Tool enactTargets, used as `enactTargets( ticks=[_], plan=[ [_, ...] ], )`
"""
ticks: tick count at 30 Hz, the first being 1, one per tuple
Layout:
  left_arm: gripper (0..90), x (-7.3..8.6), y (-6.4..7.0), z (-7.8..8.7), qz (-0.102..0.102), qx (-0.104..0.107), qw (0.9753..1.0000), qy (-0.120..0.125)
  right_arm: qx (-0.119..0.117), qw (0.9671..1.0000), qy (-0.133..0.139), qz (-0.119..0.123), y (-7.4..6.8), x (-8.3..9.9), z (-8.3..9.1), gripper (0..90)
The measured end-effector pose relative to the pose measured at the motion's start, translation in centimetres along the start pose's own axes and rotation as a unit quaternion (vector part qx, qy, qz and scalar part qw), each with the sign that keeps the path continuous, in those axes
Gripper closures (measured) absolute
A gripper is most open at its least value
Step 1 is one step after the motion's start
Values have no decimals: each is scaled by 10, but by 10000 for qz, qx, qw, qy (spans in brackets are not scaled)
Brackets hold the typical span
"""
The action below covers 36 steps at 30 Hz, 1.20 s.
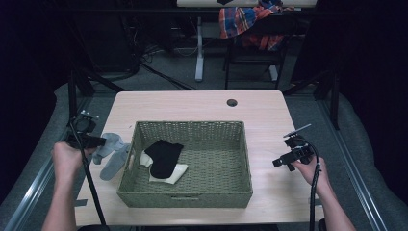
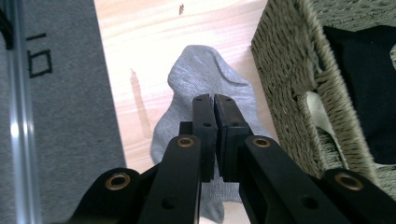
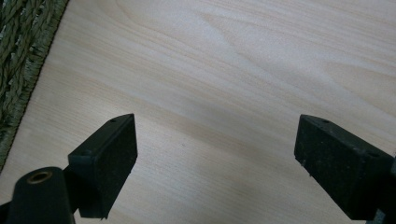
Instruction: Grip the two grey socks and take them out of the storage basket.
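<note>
A light wooden table [image 1: 269,115] carries a green woven basket [image 1: 202,197] at its middle, nearer the person's edge. A round cable hole [image 1: 232,102] sits in the far part of the tabletop. Beyond the table stands a dark chair [image 1: 255,53] with a plaid cloth [image 1: 240,19] draped over it.

Inside the basket, toward its left side, a black sock [image 1: 163,156] lies across a cream sock [image 1: 171,174]. Outside the basket, just beside its left wall, two grey socks [image 1: 111,153] lie on the table.

The left hand-held gripper [image 2: 215,100] hangs over the grey socks [image 2: 205,79] at the table's left edge, its jaws drawn together to a thin slit with nothing between them; whether the tips touch the fabric cannot be told. The right hand-held gripper [image 3: 215,140] is held over bare table to the right of the basket [image 3: 21,51], its jaws spread wide and empty.
</note>
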<state>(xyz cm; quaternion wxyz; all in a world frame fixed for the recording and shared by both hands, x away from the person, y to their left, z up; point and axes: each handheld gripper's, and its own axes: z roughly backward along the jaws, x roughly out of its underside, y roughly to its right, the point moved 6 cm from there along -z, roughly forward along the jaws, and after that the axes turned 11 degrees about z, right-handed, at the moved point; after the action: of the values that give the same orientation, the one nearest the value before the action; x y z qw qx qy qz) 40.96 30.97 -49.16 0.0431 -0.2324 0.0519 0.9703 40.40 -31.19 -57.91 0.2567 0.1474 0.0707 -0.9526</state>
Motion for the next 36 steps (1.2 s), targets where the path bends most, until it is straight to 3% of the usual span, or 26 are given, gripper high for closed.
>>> enactTargets(
  ticks=[1,7,18,24,27,29,32,33,36],
  plan=[
    [882,2,-1,-5,49,26,10000,-27,40,9999,109,-94,-1,-1,-1,130],
    [881,14,-2,-30,31,-91,9994,-340,35,10000,21,-29,0,0,-1,130],
    [877,23,-6,-55,55,-156,9982,-575,0,10000,21,-29,-1,0,-2,130],
    [839,29,-13,-69,267,48,9967,-769,7,10000,19,-28,-1,0,-2,130],
    [605,29,-14,-65,376,108,9962,-784,7,10000,18,-26,-1,0,-2,130],
    [424,28,-17,-53,451,35,9973,-583,20,10000,37,-33,-1,-1,-1,130],
    [284,26,-16,-31,534,52,9983,-240,0,9999,126,-71,-1,-1,-1,130],
    [147,27,-15,-23,521,54,9985,-162,2,10000,-44,55,1,1,1,130],
    [124,32,-9,-4,501,34,9987,91,23,10000,52,-9,0,0,1,130]
  ],
)
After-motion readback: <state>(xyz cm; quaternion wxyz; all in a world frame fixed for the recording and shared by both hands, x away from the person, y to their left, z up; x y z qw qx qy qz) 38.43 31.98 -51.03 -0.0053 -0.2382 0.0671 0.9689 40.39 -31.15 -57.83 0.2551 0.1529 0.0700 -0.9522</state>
